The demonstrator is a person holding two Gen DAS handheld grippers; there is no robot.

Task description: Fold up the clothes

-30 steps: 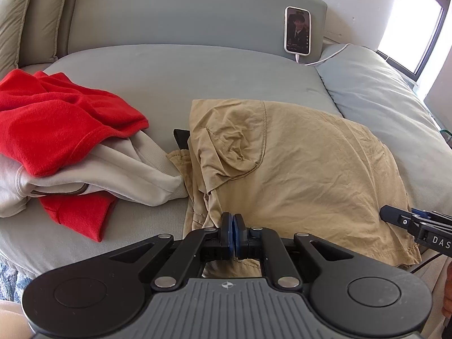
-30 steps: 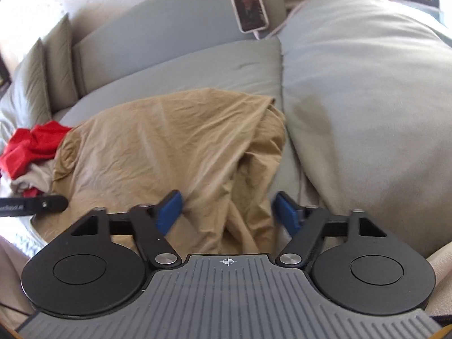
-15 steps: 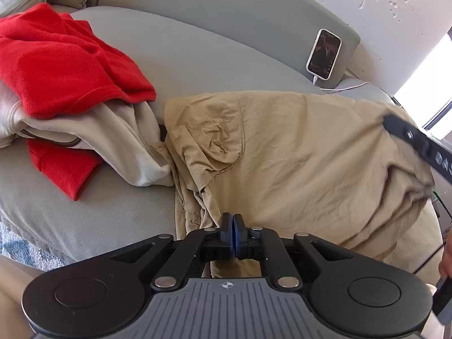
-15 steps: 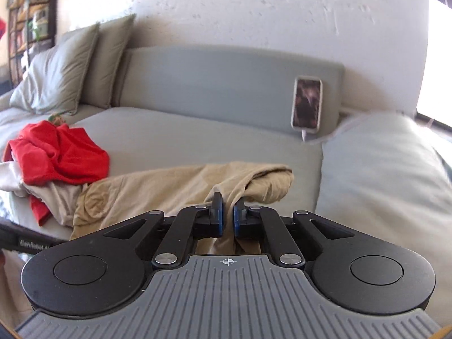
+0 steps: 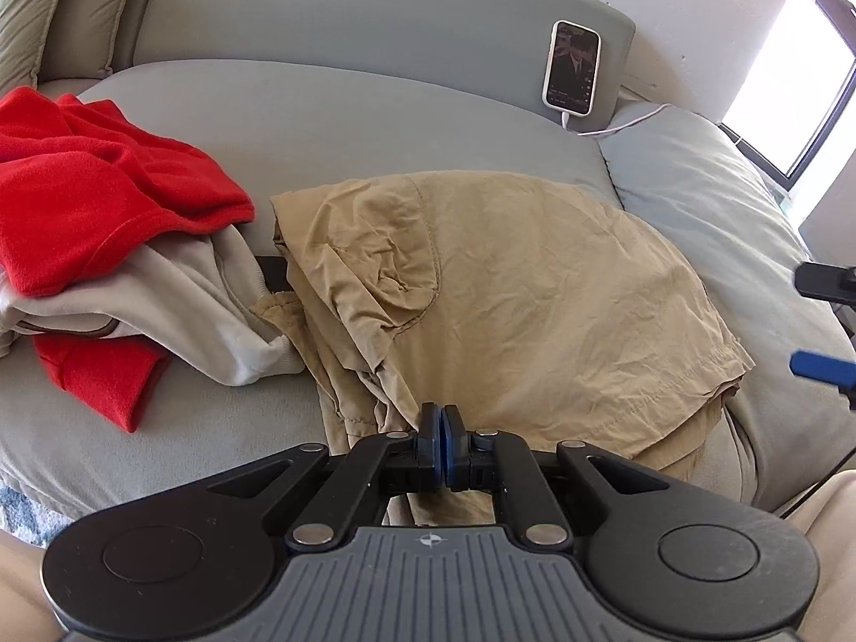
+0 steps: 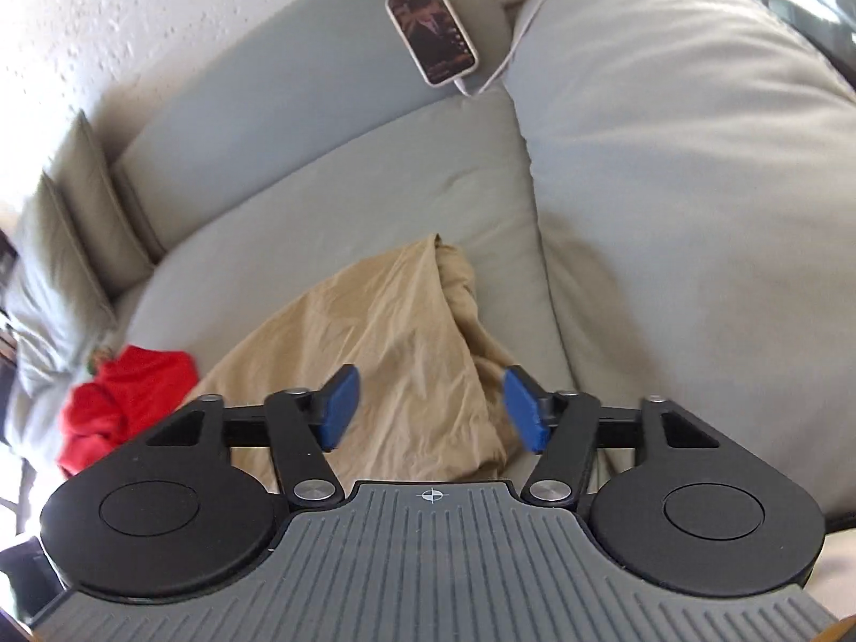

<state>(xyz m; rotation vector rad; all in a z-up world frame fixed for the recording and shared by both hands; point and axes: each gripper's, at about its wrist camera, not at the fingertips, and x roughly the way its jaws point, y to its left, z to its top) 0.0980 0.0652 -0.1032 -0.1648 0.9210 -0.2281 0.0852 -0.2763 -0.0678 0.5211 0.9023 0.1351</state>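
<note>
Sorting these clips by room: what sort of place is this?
Probably a home living room or lounge: a grey-green cushioned sofa, loose laundry like the tan cotton garment, and a white-cased phone charging against the backrest.

Bare cushion (image 5: 331,123) beyond red heap (image 5: 101,198)

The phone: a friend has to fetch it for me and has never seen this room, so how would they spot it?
Find the grey sofa with clothes piled on its seat. The phone stands upright against the backrest at its window end, beyond the tan garment. It is the only hard, white-edged thing there, screen lit, with a white cable running from its base.
</note>
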